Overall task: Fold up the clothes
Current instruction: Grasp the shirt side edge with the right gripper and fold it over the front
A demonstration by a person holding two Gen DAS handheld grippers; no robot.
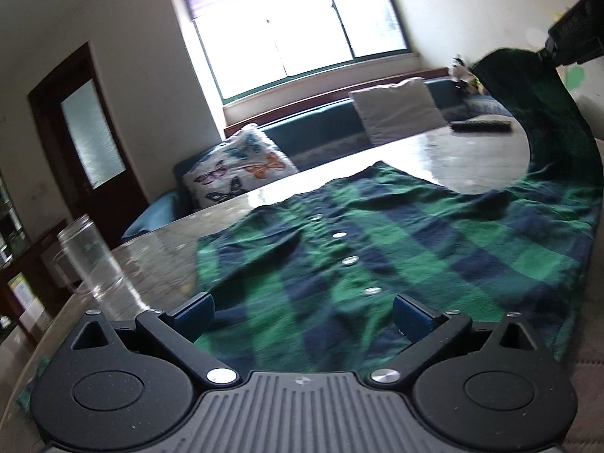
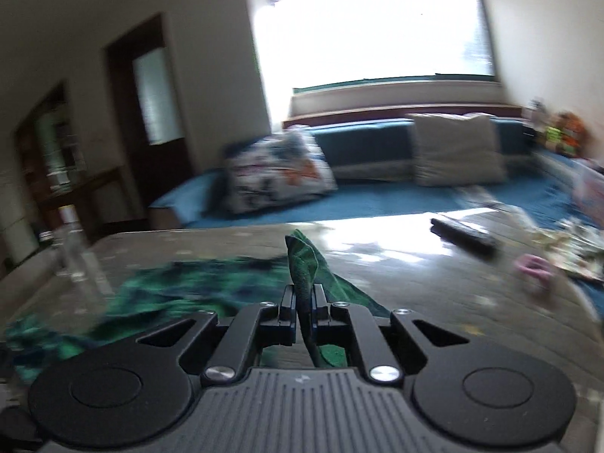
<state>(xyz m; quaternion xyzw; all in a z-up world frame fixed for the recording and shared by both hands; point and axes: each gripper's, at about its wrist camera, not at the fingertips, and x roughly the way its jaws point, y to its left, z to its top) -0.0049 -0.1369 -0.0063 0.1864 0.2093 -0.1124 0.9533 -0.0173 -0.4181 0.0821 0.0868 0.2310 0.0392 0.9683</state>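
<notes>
**Right gripper lifts a sleeve of the plaid shirt while the left stands open**

Left wrist view: the left gripper (image 1: 304, 315) hangs low over the near edge of a green and navy plaid shirt (image 1: 377, 249). Its two blue-padded fingers (image 1: 194, 311) are spread wide apart with nothing between them; the cloth lies below and ahead of them, not pinched. The shirt is spread button-side up across a glossy stone-patterned table (image 1: 158, 264), with a row of pale buttons (image 1: 350, 260) running up its middle. On the right, one sleeve (image 1: 543, 113) rises off the table in a curve up to the right gripper (image 1: 545, 53), which shows only as a dark block at the frame's upper right edge. A clear glass jar (image 1: 88, 260) stands on the table left of the shirt, apart from it. A dark remote (image 1: 481, 126) lies at the far side of the table. Behind are a blue sofa (image 1: 321, 120), a butterfly-print cushion (image 1: 241, 170), a plain pale cushion (image 1: 396, 107) and a bright window (image 1: 298, 34).

Right wrist view: this picture is blurred. The right gripper's fingers (image 2: 288, 307) are closed tight on a fold of the green cloth, which sticks up between them in a peak. The rest of the shirt trails down to the left onto the table. The jar is at the left, the remote to the right.
</notes>
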